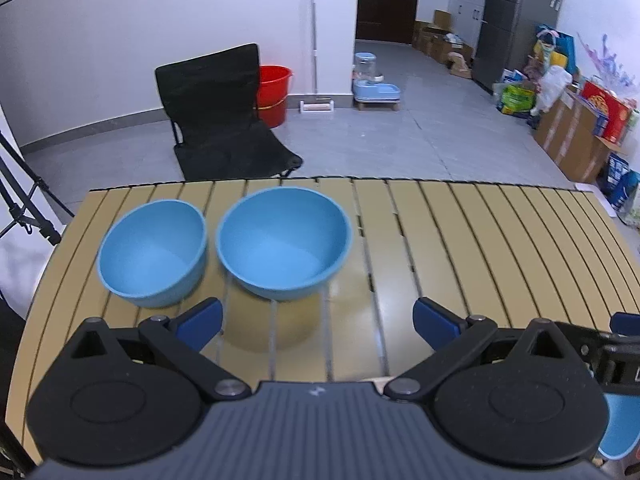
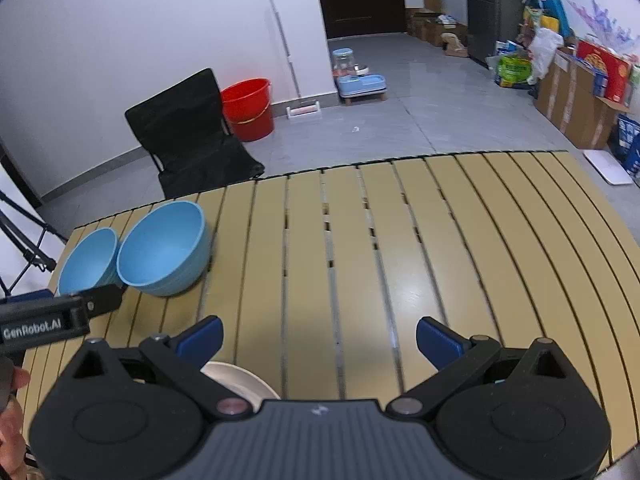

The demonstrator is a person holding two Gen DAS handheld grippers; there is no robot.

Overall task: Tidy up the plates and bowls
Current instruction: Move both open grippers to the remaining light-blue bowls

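Observation:
Two light blue bowls stand upright side by side on the slatted tan table. The smaller bowl is on the left and the larger bowl sits to its right, almost touching it. My left gripper is open and empty, just short of the larger bowl. From the right wrist, the larger bowl and smaller bowl lie far left. My right gripper is open over bare slats. A white plate peeks out under its left finger. A blue object shows at the left view's lower right edge.
The table's far edge drops to a grey floor. Beyond it are a black folding chair, a red bucket and boxes along the right wall. The left gripper's body juts into the right view.

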